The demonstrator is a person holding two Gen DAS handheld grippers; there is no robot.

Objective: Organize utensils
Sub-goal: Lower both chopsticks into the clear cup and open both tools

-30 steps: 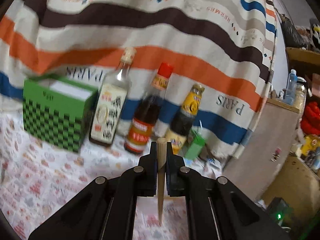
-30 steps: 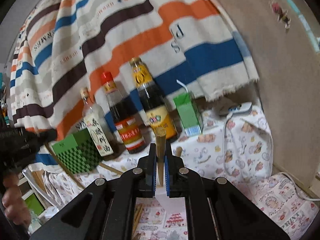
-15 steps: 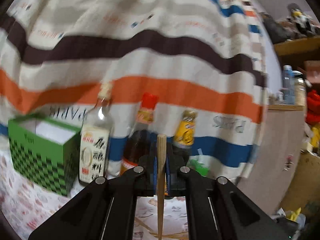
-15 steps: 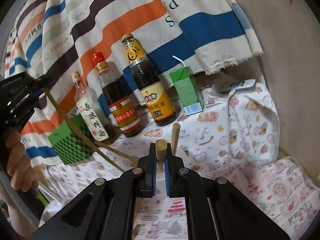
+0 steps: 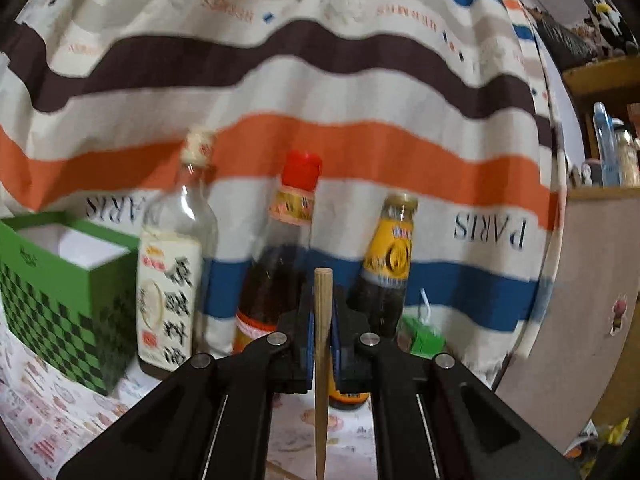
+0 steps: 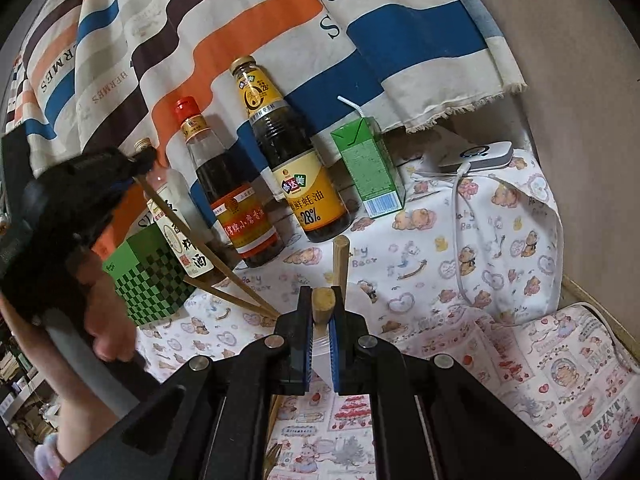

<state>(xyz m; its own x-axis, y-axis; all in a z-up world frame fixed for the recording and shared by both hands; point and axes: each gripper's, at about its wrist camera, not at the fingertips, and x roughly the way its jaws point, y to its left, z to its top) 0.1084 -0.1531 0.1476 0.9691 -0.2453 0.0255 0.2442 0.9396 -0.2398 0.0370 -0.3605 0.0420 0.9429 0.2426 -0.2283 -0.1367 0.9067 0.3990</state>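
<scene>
My left gripper (image 5: 322, 312) is shut on a thin wooden chopstick (image 5: 321, 380) that stands upright between its pads. In the right wrist view this left gripper (image 6: 140, 162) hangs in front of the clear bottle, and its chopstick (image 6: 200, 240) slants down toward the middle of the table. My right gripper (image 6: 322, 312) is shut on the thick end of a wooden handle (image 6: 323, 304). A second wooden handle (image 6: 341, 256) pokes up just beyond it. An open green checkered box (image 5: 68, 300) (image 6: 152, 276) stands at the left of the bottles.
Three bottles line the striped cloth: a clear one (image 5: 172, 280), a red-capped one (image 6: 228, 200) and a yellow-labelled one (image 6: 292, 168). A green juice carton (image 6: 368, 168) and a white device with cable (image 6: 476, 156) sit to the right. A hand (image 6: 104, 312) grips the left tool.
In the right wrist view the left gripper and its chopstick came in from the left edge to in front of the clear bottle. The right gripper tipped slightly down; a second handle came into view.
</scene>
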